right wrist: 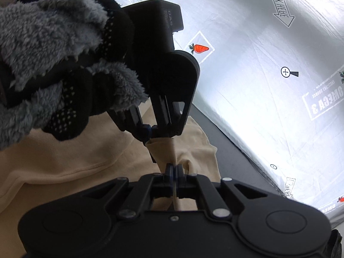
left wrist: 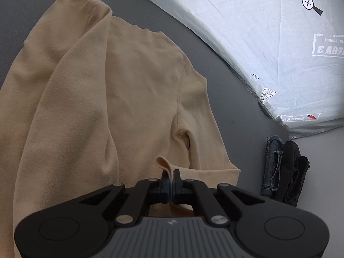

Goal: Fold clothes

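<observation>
We see the L claw [left wrist: 171, 175] pinched tight on a small fold of the tan top [left wrist: 120, 90]; the fabric tab pokes up just past the tips. Rest of the top lies spread ahead and to the L on the grey table [left wrist: 232, 99], lower edge cut off by the claw body. To the R, a dark clothes pile [left wrist: 283, 169], items hard to tell apart. White printed sheet [left wrist: 268, 43] beyond.

R claw [right wrist: 173, 168] also clamped on a top fold, directly below the L claw's tips [right wrist: 150, 134]. A gloved hand [right wrist: 71, 68] w/ grey fleece cuff holds the L unit, hiding much of the top behind it.
</observation>
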Demonstrator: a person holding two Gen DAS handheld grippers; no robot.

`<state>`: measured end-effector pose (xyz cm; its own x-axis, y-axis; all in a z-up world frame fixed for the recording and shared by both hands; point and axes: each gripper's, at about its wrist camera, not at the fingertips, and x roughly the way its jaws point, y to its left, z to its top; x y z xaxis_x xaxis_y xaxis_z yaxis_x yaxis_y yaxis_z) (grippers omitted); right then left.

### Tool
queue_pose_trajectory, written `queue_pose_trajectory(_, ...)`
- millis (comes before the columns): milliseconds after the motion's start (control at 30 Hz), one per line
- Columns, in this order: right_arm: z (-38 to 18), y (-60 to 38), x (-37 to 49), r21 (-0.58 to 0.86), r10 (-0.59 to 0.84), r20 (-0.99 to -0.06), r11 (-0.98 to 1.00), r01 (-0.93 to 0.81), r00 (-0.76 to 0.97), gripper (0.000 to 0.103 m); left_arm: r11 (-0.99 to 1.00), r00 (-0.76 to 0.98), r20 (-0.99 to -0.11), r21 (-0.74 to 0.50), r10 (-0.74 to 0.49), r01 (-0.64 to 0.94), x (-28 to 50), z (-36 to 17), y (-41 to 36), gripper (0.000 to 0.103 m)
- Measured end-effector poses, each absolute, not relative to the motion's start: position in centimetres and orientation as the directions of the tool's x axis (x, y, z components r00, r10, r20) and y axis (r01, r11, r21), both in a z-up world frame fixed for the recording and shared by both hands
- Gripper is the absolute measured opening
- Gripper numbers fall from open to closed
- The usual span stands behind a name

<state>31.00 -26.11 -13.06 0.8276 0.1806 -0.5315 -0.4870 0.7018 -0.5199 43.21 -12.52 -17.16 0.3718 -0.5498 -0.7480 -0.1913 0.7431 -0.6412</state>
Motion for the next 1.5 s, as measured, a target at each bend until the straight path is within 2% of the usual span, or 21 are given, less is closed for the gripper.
queue_pose_trajectory(133, -11.6, -27.6, 31.2, -0.371, 0.200, -0.571, 0.802, -0.467, 0.796, 0.004, 0.756, 0.452, -0.731, -0.632, -0.511, -0.167, 43.3, -14.4, -11.4, 0.002)
queue_pose_trajectory(200, -10.7, -29.2, 31.2, -0.248, 0.212, -0.600, 0.868, -0.431, 0.772, 0.017, 0.757, 0.501, -0.711, -0.635, -0.494, -0.154, 43.5, -12.5, -10.4, 0.002)
queue_pose_trajectory(233, -10.6, -29.9, 31.1, -0.206, 0.207, -0.616, 0.889, -0.410, 0.760, 0.034, 0.758, 0.527, -0.699, -0.636, -0.483, -0.149, 43.6, -11.5, -9.8, 0.002)
queue_pose_trajectory(267, -10.6, -30.5, 30.8, -0.184, 0.195, -0.631, 0.903, -0.388, 0.751, 0.045, 0.758, 0.552, -0.687, -0.636, -0.473, -0.143, 43.7, -10.5, -9.2, 0.002)
queue_pose_trajectory(467, -12.5, -33.4, 29.4, -0.019, 0.157, -0.758, 0.965, -0.262, 0.633, 0.060, 0.748, 0.667, -0.605, -0.654, -0.434, -0.107, 43.9, -5.0, -5.4, 0.002)
queue_pose_trajectory(633, -15.4, -34.4, 25.9, 0.080, 0.134, -0.830, 0.989, -0.122, 0.542, 0.062, 0.755, 0.724, -0.560, -0.650, -0.402, -0.084, 43.4, -1.3, -2.4, 0.001)
queue_pose_trajectory(767, -16.4, -34.4, 24.0, 0.101, 0.097, -0.837, 0.995, -0.023, 0.538, 0.068, 0.762, 0.762, -0.527, -0.644, -0.376, -0.069, 42.6, 1.3, 0.0, 0.001)
queue_pose_trajectory(900, -16.7, -34.7, 22.3, 0.127, 0.086, -0.849, 0.991, 0.044, 0.521, 0.068, 0.770, 0.798, -0.493, -0.635, -0.347, -0.058, 42.1, 3.8, 2.6, 0.001)
queue_pose_trajectory(1033, -17.5, -34.0, 20.8, 0.103, 0.053, -0.856, 0.992, 0.069, 0.515, 0.067, 0.772, 0.834, -0.466, -0.630, -0.295, -0.078, 41.5, 6.0, 6.0, 0.001)
queue_pose_trajectory(1100, -17.7, -33.6, 20.3, 0.088, 0.038, -0.850, 0.993, 0.072, 0.525, 0.053, 0.762, 0.846, -0.453, -0.641, -0.282, -0.090, 41.3, 6.7, 7.5, 0.001)
queue_pose_trajectory(1167, -17.7, -33.3, 20.0, 0.084, 0.028, -0.844, 0.993, 0.080, 0.535, 0.020, 0.745, 0.852, -0.448, -0.658, -0.270, -0.110, 41.2, 7.1, 9.0, 0.001)
queue_pose_trajectory(1233, -17.3, -32.8, 19.9, 0.055, -0.001, -0.834, 0.995, 0.084, 0.552, 0.005, 0.733, 0.858, -0.442, -0.669, -0.263, -0.120, 41.0, 7.2, 10.1, 0.001)
queue_pose_trajectory(1367, -15.5, -30.8, 19.2, -0.040, -0.045, -0.793, 0.999, 0.022, 0.608, 0.003, 0.722, 0.864, -0.435, -0.680, -0.254, -0.130, 40.7, 7.4, 11.3, 0.001)
queue_pose_trajectory(1500, -13.5, -28.1, 18.2, -0.125, -0.030, -0.754, 0.987, -0.099, 0.656, 0.003, 0.719, 0.872, -0.420, -0.685, -0.253, -0.122, 40.3, 7.9, 12.0, 0.001)
